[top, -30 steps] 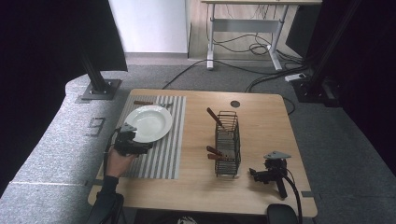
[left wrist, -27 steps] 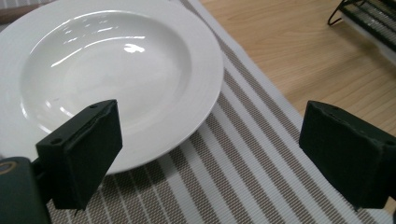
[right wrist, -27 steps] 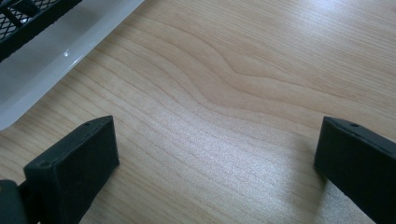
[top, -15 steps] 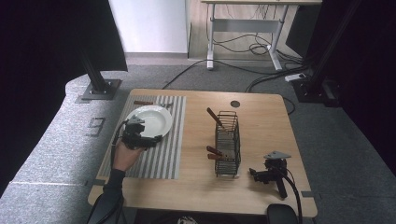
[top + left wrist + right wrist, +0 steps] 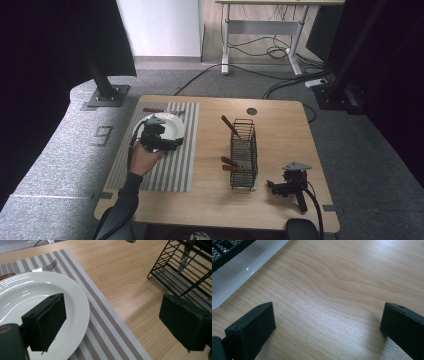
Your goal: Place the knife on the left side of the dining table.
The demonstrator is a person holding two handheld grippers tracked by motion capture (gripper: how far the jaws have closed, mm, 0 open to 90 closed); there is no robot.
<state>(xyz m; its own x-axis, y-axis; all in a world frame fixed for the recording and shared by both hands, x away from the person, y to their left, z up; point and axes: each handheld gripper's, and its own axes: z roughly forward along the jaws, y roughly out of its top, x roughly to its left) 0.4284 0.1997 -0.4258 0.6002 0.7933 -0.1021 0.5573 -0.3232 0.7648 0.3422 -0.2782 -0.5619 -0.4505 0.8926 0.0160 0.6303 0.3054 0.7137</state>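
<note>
A hand holds my left gripper open above the near rim of a white plate on a striped placemat. In the left gripper view one jaw hangs over the plate, the other over bare wood near a black wire rack; the left gripper holds nothing. A fork lies just beyond the plate. My right gripper rests on the table beside the rack, with no hand on it. In its own view the right gripper stands open over bare wood.
The rack holds brown-handled cutlery and sits on a white tray. A round grommet hole is near the table's far edge. Grey carpet, black stands and cables surround the table.
The left gripper has moved forward, away from the person, from the mat's near left part to over the plate. The right gripper has not moved.
</note>
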